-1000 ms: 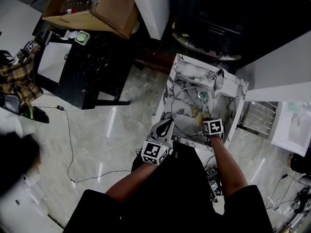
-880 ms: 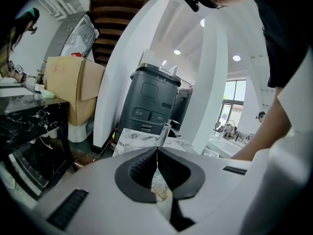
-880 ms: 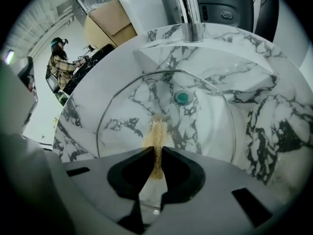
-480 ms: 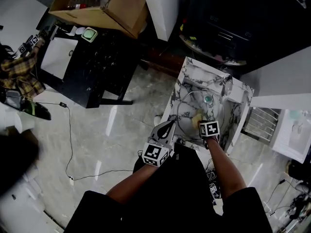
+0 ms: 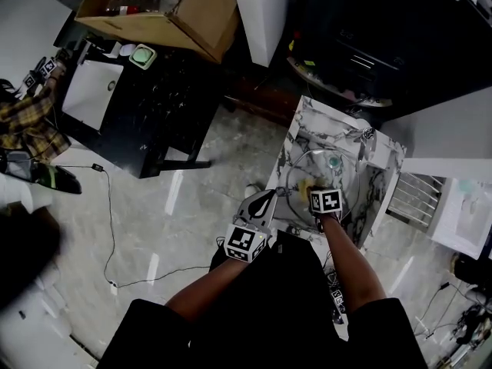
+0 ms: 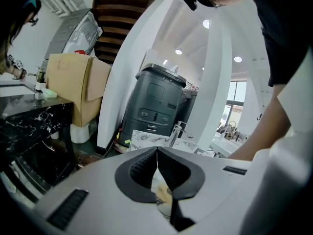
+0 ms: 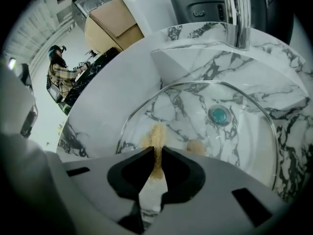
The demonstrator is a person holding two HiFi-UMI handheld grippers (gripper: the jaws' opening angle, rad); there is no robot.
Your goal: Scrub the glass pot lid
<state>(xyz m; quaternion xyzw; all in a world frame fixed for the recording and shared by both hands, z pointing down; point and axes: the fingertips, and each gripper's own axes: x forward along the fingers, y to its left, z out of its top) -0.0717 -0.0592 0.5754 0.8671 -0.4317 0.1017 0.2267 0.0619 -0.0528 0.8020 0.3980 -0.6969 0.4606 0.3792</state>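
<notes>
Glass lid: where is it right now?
In the right gripper view, the glass lid lies in the marble sink under the faucet, the right gripper's tan sponge on it.

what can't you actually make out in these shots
- Lid near rim: right gripper view, hidden behind the right gripper body.
- Tap top: same view, cut off by the upper edge.
- Sponge in the head view: mostly under the marker cube, too small.
- Tan blob beside the sponge: residue or reflection, unclear.
- Box contents: head view, too small and dark.
</notes>
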